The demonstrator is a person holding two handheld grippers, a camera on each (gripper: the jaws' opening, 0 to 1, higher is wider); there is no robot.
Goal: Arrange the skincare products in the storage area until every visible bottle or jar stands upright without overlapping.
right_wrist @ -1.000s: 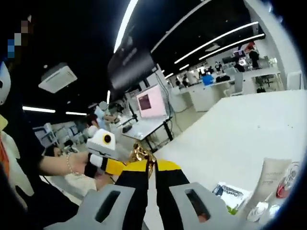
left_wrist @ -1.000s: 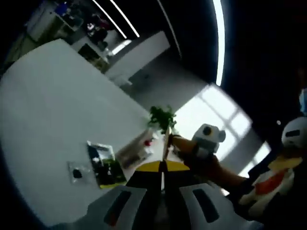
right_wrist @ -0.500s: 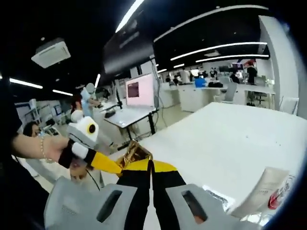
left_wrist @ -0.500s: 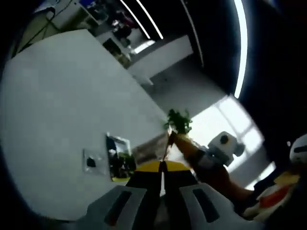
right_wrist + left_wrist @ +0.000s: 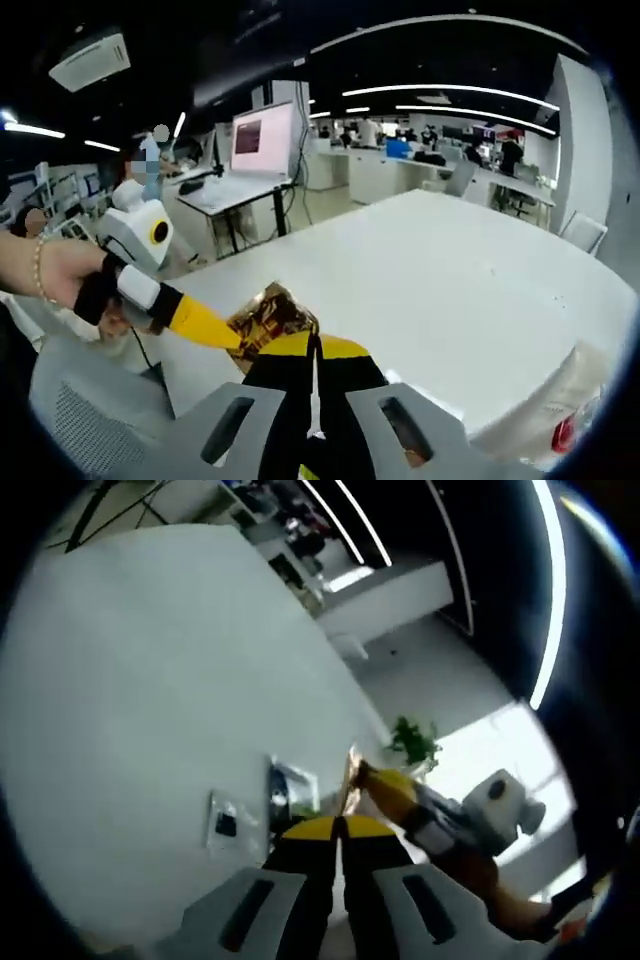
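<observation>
Left gripper (image 5: pixel 338 825): jaws drawn together with only a thin slit between the yellow-tipped ends; a gold-brown foil sachet (image 5: pixel 348 780) seen edge-on just above the tips, whether pinched or merely touching cannot be told.
Right gripper (image 5: pixel 312 345): jaws likewise pressed close, black with yellow tips; same gold-patterned sachet (image 5: pixel 268 316) lying against the tips, grip not clear.
Other gripper in each view: right gripper (image 5: pixel 385 785) entering the left gripper view from the right, yellow tip meeting the sachet; left gripper (image 5: pixel 205 325) entering the right gripper view from the left, its yellow tip at the sachet's edge.
Hand (image 5: pixel 60 275): wrapped round the left gripper's handle, beaded bracelet at the wrist, forearm reaching in from the left.
Surface (image 5: pixel 150 660): broad, white, tilted in the left gripper view.
Skincare items: a dark green-and-white packet (image 5: pixel 290 792) and a small clear sachet with a dark spot (image 5: pixel 224 825) lying flat near the surface's near edge; a pale tube or pouch with a red mark (image 5: pixel 555 415) at the near right edge.
Writing: print on the packets too blurred to read.
</observation>
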